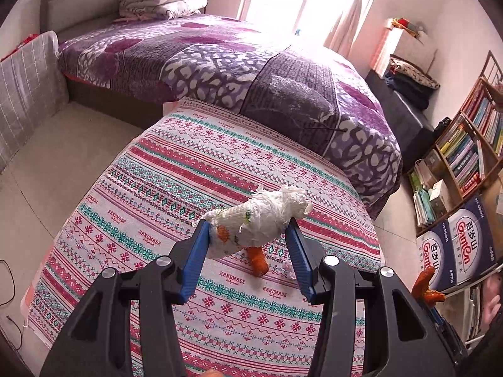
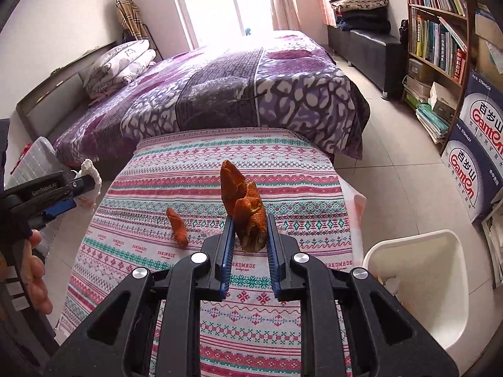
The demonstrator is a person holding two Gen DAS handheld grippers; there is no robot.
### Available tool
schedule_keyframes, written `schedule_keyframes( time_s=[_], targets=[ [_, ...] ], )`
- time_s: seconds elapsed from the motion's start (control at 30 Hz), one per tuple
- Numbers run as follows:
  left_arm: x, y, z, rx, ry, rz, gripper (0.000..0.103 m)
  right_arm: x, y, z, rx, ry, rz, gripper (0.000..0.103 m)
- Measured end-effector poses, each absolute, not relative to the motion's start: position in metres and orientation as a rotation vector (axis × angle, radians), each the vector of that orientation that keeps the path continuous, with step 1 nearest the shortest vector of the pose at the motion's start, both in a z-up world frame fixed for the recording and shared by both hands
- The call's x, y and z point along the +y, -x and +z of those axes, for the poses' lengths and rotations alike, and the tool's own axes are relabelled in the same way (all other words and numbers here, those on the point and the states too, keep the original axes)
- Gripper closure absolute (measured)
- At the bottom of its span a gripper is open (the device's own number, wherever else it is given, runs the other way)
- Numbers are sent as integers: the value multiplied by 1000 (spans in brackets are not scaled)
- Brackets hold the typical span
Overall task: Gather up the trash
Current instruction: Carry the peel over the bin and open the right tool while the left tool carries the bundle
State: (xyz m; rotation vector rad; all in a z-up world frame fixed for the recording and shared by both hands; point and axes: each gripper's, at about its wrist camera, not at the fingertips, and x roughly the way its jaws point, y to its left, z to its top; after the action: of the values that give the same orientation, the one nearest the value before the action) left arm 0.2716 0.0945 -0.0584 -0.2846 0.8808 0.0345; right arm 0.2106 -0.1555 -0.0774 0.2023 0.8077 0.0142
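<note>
Two wrist views over a tabletop (image 1: pixel 132 207) covered by a striped, patterned cloth, with a bed (image 1: pixel 220 59) under a purple blanket beyond it. Left hand-held gripper (image 1: pixel 251 229): its blue fingers are part-spread and pinch a crumpled wad of white tissue (image 1: pixel 254 220) marked with orange patches, held clear above the cloth; in the right wrist view this gripper appears at the left edge, with the tissue beside the tabletop's left side. Right hand-held gripper (image 2: pixel 250 229): its fingers are pressed close together on a curled piece of orange peel (image 2: pixel 243 201), which stands upright from the tips, above the cloth. A second, smaller piece of orange peel (image 2: pixel 178 226) lies on the tabletop, just left of the right gripper's tips; in the left wrist view it lies beneath the tissue. A white bin (image 2: pixel 440 286) stands on the tiled floor, just beside the tabletop's right edge. A bookshelf (image 2: pixel 440 31) and stacked cartons (image 2: pixel 474 144) line the right wall.
</note>
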Motion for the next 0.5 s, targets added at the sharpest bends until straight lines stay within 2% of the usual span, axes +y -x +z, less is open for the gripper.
schedule_keyframes(
  time_s=[0.5],
  targets=[
    [49,-268,-55,879,233,-17,54,-199,-198,-71,794,-243,-47,85]
  ],
)
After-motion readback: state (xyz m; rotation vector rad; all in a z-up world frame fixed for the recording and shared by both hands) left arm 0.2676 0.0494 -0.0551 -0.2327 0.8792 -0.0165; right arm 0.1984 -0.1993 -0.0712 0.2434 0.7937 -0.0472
